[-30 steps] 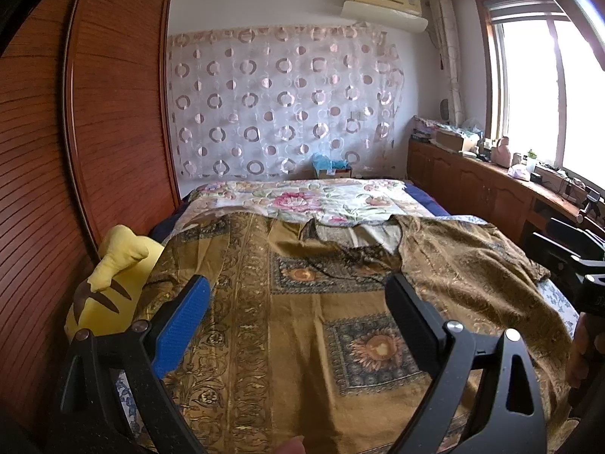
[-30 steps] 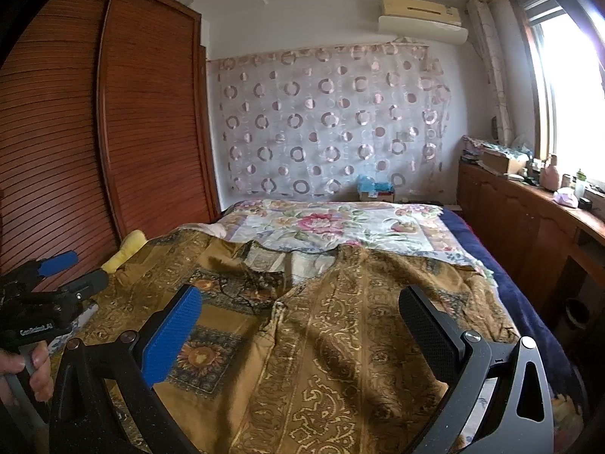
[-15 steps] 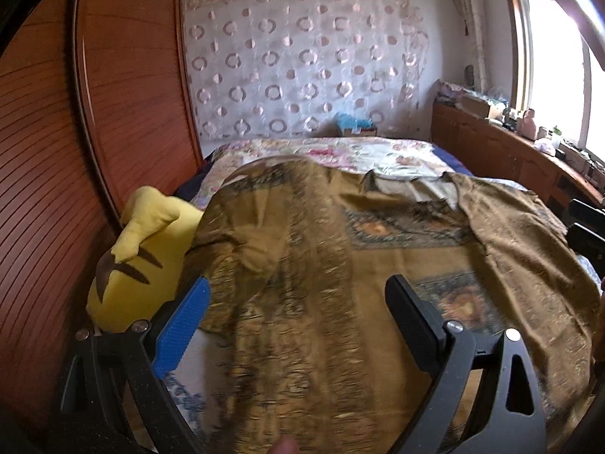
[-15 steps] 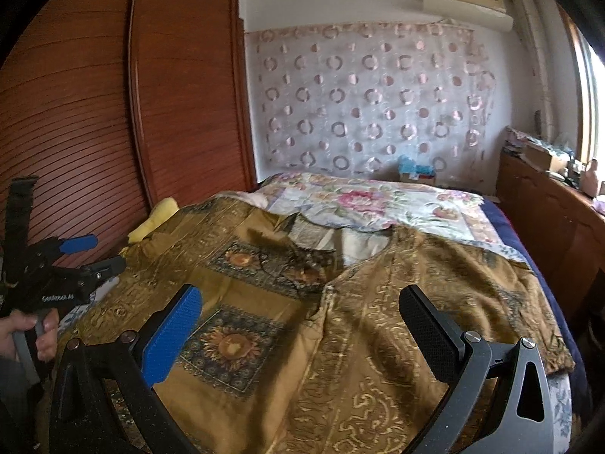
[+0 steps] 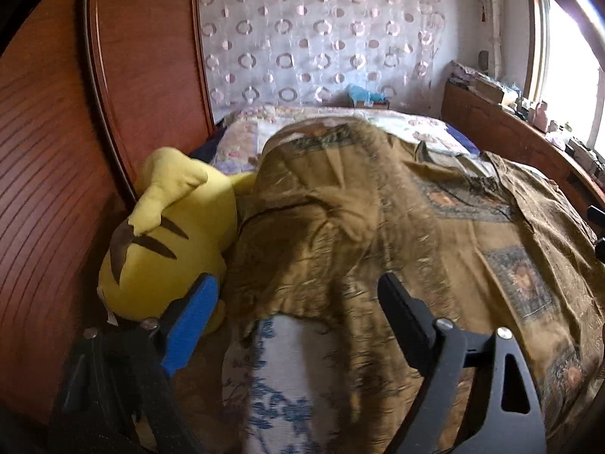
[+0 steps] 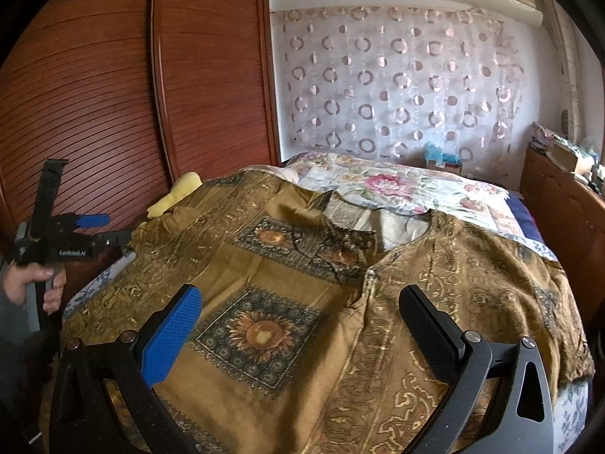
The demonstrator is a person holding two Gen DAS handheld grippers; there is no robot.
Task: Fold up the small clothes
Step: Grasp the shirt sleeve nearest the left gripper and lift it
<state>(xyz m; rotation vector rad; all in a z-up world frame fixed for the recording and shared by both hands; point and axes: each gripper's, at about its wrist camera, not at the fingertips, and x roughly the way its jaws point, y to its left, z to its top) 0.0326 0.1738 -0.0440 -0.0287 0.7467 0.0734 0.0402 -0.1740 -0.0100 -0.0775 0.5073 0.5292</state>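
A golden-brown patterned garment [image 6: 302, 302] lay spread across the bed [image 6: 416, 185], its near left edge rumpled beside a yellow plush toy [image 5: 170, 234]. The left gripper [image 5: 298, 302] hung over that rumpled edge, jaws wide apart, holding nothing. The right gripper [image 6: 298, 317] hovered above the garment's middle, equally wide and empty.

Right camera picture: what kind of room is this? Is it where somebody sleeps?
Most likely a bedroom. A bed with a floral quilt fills the room, wooden wardrobe doors stand beside it, and a yellow plush toy lies at the bed's edge. A brown patterned garment is spread on top.
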